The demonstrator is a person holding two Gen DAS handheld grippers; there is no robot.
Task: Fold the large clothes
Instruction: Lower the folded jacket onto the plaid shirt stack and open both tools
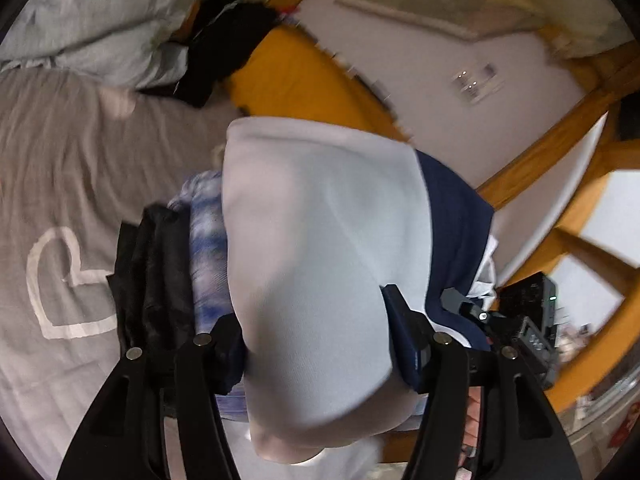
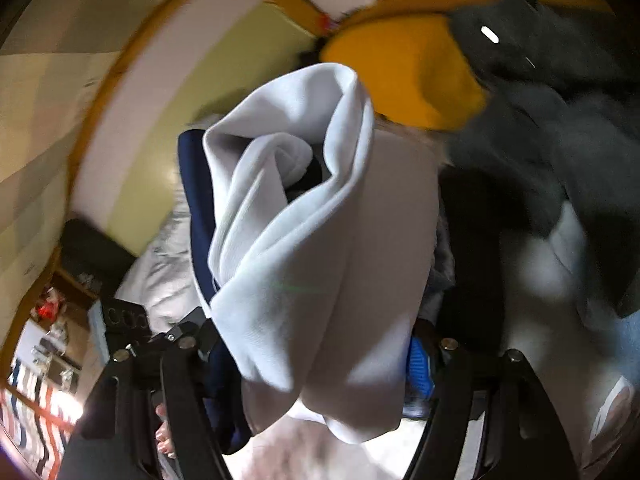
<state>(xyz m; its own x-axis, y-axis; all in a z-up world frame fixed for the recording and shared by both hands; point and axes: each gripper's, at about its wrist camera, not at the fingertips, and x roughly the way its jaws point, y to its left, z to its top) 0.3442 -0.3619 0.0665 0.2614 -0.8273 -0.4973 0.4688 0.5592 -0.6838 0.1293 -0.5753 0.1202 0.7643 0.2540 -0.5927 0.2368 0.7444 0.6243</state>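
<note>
A thick folded garment [image 1: 320,248], pale blue-white with a navy panel [image 1: 452,240], hangs lifted between both grippers. In the left wrist view my left gripper [image 1: 316,332] is shut on the bundle, with its fingers [image 1: 404,320] pressed into the sides. The right gripper's dark body [image 1: 524,320] shows at the bundle's right end. In the right wrist view the same garment [image 2: 312,240] shows its rolled folds end-on, and my right gripper [image 2: 312,344] is shut on it, with the navy layer [image 2: 200,208] on the left. A hand [image 2: 164,436] grips the handle below.
Folded clothes, black [image 1: 152,276] and blue-white mottled [image 1: 208,240], lie on a grey bedsheet [image 1: 60,160] with a white heart. A pale pillow [image 1: 100,20], black cloth [image 1: 224,48], an orange cushion [image 1: 288,76] and wooden beams [image 1: 560,144] lie beyond. A dark grey garment [image 2: 560,120] lies at the right.
</note>
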